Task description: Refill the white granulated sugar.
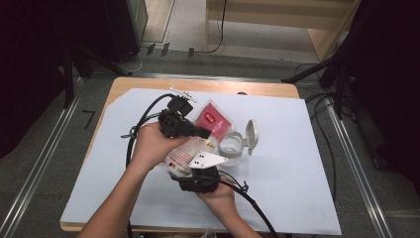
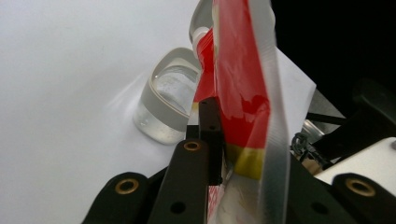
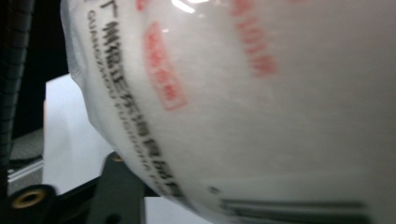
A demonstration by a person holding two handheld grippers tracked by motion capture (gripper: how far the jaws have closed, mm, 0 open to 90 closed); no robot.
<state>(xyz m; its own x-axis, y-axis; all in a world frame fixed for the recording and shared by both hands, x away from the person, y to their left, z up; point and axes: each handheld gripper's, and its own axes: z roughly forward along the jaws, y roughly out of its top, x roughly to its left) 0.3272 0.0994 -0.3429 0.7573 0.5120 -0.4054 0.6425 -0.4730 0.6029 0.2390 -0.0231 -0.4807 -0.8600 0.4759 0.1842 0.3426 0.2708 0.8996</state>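
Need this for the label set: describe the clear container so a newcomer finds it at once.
Start from the white sheet covering the wooden table. Near its middle, just right of the two hands gripping the red-and-white pouch, stands the clear container. It is the only see-through thing there: a small tub with a pale rim band and a white flip lid standing open at its right.
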